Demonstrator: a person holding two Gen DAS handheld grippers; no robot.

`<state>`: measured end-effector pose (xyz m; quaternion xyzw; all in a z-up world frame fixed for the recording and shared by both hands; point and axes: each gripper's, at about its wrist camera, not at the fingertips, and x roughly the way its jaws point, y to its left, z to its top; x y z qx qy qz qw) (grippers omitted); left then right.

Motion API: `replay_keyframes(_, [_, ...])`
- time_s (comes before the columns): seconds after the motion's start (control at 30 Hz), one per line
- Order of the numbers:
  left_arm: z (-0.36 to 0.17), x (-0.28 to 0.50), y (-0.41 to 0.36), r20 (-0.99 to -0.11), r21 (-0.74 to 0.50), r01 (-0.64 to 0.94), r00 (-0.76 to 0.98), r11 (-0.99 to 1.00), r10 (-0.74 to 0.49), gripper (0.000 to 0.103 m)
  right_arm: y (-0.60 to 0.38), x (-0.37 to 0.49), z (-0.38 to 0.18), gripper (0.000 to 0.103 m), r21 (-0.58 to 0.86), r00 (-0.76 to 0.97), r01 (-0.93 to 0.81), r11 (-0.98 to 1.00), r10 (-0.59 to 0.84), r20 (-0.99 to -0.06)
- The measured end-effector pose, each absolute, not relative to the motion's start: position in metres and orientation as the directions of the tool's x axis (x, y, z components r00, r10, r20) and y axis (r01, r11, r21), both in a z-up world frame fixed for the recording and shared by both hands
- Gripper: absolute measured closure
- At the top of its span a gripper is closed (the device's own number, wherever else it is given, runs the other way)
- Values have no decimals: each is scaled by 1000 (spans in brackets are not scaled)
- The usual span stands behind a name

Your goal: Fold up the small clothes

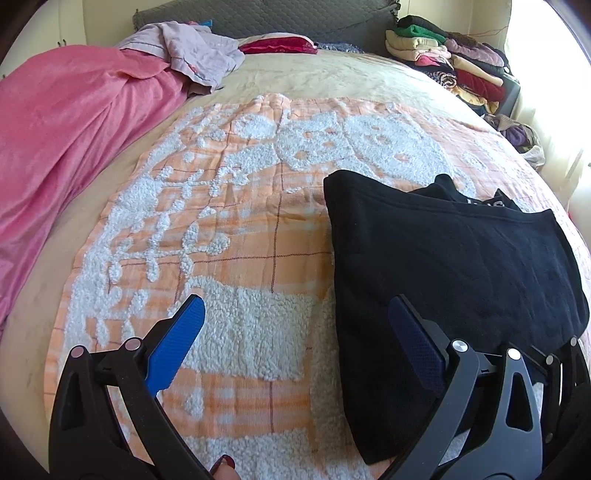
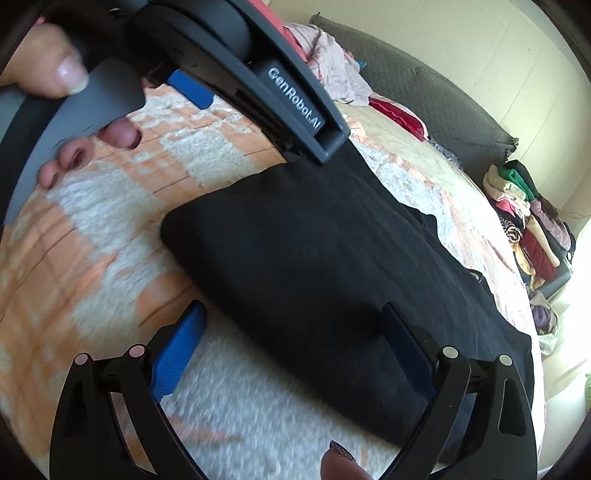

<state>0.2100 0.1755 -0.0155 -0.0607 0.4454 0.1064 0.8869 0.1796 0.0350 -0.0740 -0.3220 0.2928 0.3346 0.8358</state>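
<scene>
Both hand-held grippers, left [image 1: 295, 325] and right [image 2: 291, 328], gape empty over the soft, limp black garment [image 1: 443, 258] lying folded on the bed's orange blanket [image 1: 240, 229]; pinch a corner edge

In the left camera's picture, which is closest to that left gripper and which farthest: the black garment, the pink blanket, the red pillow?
Seen from the left gripper:
1. Black garment, right beside it, under the right finger.
2. Pink blanket, off to the left side of the bed.
3. Red pillow, farthest, at the head of the bed by the grey headboard.
</scene>
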Motion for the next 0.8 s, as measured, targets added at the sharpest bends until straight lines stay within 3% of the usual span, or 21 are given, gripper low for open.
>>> replay_keyframes(0.2, [-20, 222, 181, -818, -38, -253, 563, 967, 115, 10, 38, 197, -72, 14, -341, 632, -713, 612, 351, -691])
replay_keyframes(0.27, [-21, 228, 183, -824, -57, -256, 558, 965, 99, 10, 33, 198, -67, 33, -320, 630, -717, 619, 381, -677])
replay_keyframes(0.3, [-21, 231, 183, -826, -70, -256, 557, 964, 88, 10, 31, 196, -64, 38, -310, 630, -719, 622, 396, -668])
replay_keyframes(0.37, [-22, 238, 183, -833, -97, -252, 551, 963, 60, 10, 25, 193, -56, 61, -295, 635, -722, 627, 430, -642])
replay_keyframes(0.47, [-26, 250, 181, -846, -147, -248, 533, 958, 8, 10, 13, 193, -47, 79, -268, 641, -720, 640, 465, -611])
replay_keyframes(0.7, [-26, 273, 157, -838, -290, -199, 525, 936, -148, 10, -17, 193, -24, 87, -194, 656, -701, 686, 514, -553])
replay_keyframes(0.77, [-18, 277, 142, -818, -334, -167, 541, 927, -197, 20, -29, 194, -17, 89, -169, 669, -685, 708, 521, -530])
replay_keyframes(0.8, [-15, 279, 137, -812, -342, -156, 544, 926, -208, 37, -34, 194, -15, 89, -161, 674, -680, 715, 523, -523])
